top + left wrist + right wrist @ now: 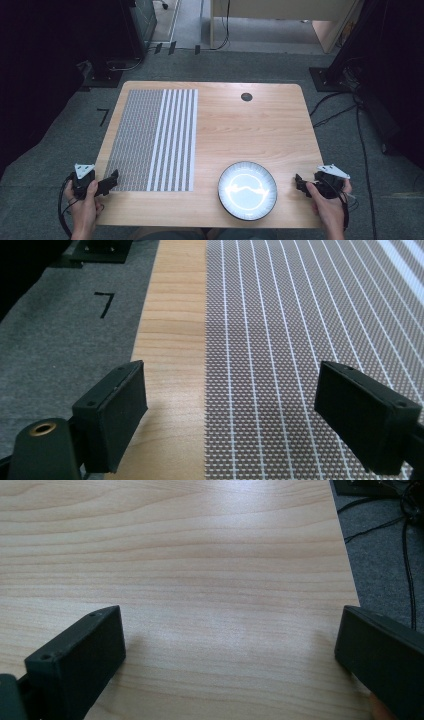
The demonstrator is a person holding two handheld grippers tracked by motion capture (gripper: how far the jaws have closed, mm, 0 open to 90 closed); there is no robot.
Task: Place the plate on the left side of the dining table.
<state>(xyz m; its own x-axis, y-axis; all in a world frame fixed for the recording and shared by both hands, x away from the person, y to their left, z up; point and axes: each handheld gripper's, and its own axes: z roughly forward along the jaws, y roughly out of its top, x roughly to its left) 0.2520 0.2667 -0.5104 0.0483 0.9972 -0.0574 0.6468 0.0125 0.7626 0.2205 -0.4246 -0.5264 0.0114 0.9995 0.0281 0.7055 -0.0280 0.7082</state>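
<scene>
Bare tabletop (pixel 250 130) btwn placemat (pixel 150 140) & plate (pixel 247 191).

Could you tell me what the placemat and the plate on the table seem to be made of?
Placemat: apparently a woven vinyl or plastic mesh, matte; the left gripper view shows an open grid weave with white stripes. Plate: probably glazed ceramic, glossy; its white centre mirrors the ceiling light inside a dark, finely lined rim.

High view looks down over the table (pixel 240 125); gripper views skim it close, perhaps forward.

Woven placemat (pixel 152 140) flat (table's left)
</scene>
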